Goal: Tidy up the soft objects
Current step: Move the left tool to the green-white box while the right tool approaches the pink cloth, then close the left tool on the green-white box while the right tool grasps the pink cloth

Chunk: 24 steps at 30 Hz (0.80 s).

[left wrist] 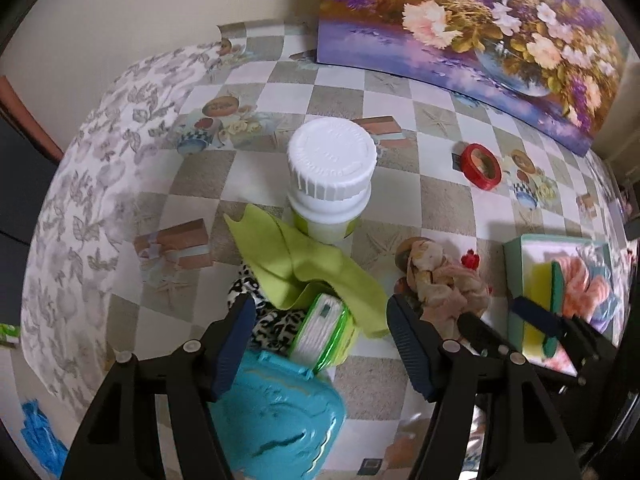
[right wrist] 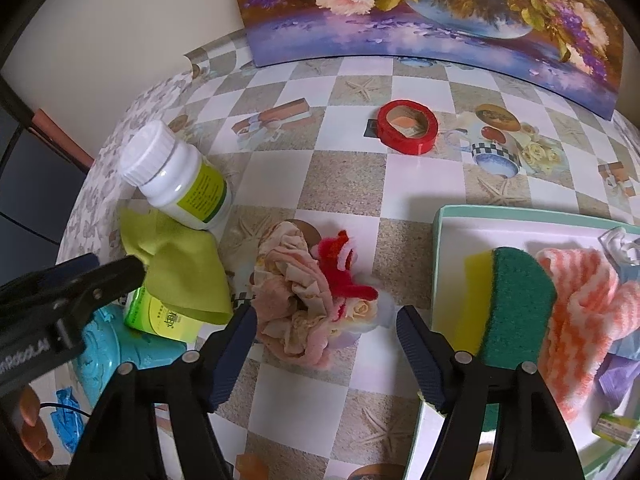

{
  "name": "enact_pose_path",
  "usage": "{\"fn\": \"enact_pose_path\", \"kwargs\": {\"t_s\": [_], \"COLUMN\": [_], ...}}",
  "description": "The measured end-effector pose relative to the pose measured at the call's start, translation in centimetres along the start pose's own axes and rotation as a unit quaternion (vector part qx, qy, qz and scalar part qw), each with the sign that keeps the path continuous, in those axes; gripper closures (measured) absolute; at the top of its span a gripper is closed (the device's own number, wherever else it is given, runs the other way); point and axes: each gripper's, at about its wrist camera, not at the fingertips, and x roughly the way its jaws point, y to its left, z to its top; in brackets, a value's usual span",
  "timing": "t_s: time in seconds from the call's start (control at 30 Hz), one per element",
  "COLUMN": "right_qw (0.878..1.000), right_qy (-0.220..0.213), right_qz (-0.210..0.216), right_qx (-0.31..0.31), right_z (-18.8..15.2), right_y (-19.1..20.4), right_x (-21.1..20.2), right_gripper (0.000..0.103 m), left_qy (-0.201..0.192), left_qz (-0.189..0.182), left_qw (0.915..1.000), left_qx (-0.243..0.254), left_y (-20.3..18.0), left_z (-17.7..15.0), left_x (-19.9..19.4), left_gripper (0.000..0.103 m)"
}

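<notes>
Soft objects lie in two groups on the checkered surface (right wrist: 344,184). Toward its left edge the green cloth (left wrist: 304,268) is draped over a black-and-white patterned fabric (left wrist: 272,328) and a green tissue pack (left wrist: 324,330), its far end touching the white bottle (left wrist: 332,176), which stands upright. Just nearer than the pack is a turquoise plastic case (left wrist: 276,416).

The left gripper (left wrist: 320,340) hangs above this pile, pointing down at it, jaws spread wide with the tissue pack and cloth edge between them; whether a pad touches the fabric cannot be told.

Near the middle, a crumpled beige-pink cloth (right wrist: 296,300) lies with a red fuzzy piece (right wrist: 340,268) touching its right side. The right gripper (right wrist: 324,344) is tilted down just short of it, jaws spread and gripping nothing, the cloth's near end lying between the fingertips (right wrist: 240,328).

To the right, a green-rimmed tray (right wrist: 440,240) sits by the surface's right edge and holds a yellow-and-green sponge (right wrist: 512,304) standing on edge and an orange-striped towel (right wrist: 580,320) beside it.

Bare checkered surface lies between the crumpled cloth and the tray, and beyond, up to the red tape roll (right wrist: 408,126) and the flower painting (right wrist: 440,12) along the far edge.
</notes>
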Motion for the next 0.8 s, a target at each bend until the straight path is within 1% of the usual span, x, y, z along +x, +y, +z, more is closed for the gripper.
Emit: {"fn": "enact_pose_path", "kwargs": {"t_s": [0.13,0.17,0.2,0.23,0.27,0.33,0.4,0.43,0.53,0.67,0.7,0.77,0.8], "right_qw": [1.000,1.000,1.000,1.000,1.000,1.000,1.000,1.000,1.000,1.000,0.999,0.999,0.999], "right_qy": [0.000,0.000,0.001,0.002,0.004,0.006,0.010,0.011,0.014,0.017,0.019,0.021,0.021], "right_qz": [0.000,0.000,0.001,0.002,0.004,0.007,0.014,0.016,0.017,0.026,0.029,0.035,0.036], "right_qx": [-0.002,-0.003,-0.003,-0.002,-0.002,0.000,0.002,0.003,0.003,0.003,0.003,0.004,0.005], "right_z": [0.0,0.0,-0.1,-0.1,-0.1,-0.1,-0.2,-0.2,-0.2,-0.2,-0.3,-0.3,-0.3], "right_y": [0.0,0.0,0.0,0.0,-0.1,-0.2,-0.2,-0.2,-0.1,0.0,0.1,0.1,0.1], "right_x": [-0.2,-0.3,-0.3,-0.2,-0.1,0.1,0.3,0.4,0.7,1.1,1.3,1.5,1.6], "right_gripper": [0.028,0.030,0.033,0.037,0.038,0.039,0.048,0.054,0.059,0.072,0.074,0.085,0.086], "left_qy": [0.013,0.017,0.020,0.021,0.023,0.023,0.023,0.022,0.024,0.027,0.027,0.026,0.026], "left_qz": [0.004,0.002,0.001,0.002,0.000,-0.004,-0.001,-0.002,-0.007,-0.013,-0.015,-0.016,-0.016], "left_qw": [0.9997,0.9997,0.9996,0.9995,0.9995,0.9994,0.9993,0.9993,0.9992,0.9992,0.9992,0.9992,0.9991], "left_qx": [0.019,0.019,0.020,0.023,0.023,0.024,0.028,0.030,0.029,0.027,0.027,0.028,0.029], "left_y": [0.2,0.2,0.3,0.3,0.2,0.1,0.0,-0.1,-0.1,0.0,0.0,0.0,0.0], "left_z": [-0.7,-0.8,-0.9,-0.9,-1.0,-1.0,-1.0,-1.0,-0.9,-0.8,-0.8,-0.8,-0.8], "left_x": [0.5,0.7,0.9,1.0,1.0,1.1,1.1,1.2,1.8,2.5,2.6,2.9,2.9], "left_gripper": [0.034,0.036,0.042,0.045,0.048,0.048,0.048,0.049,0.051,0.056,0.057,0.059,0.060]}}
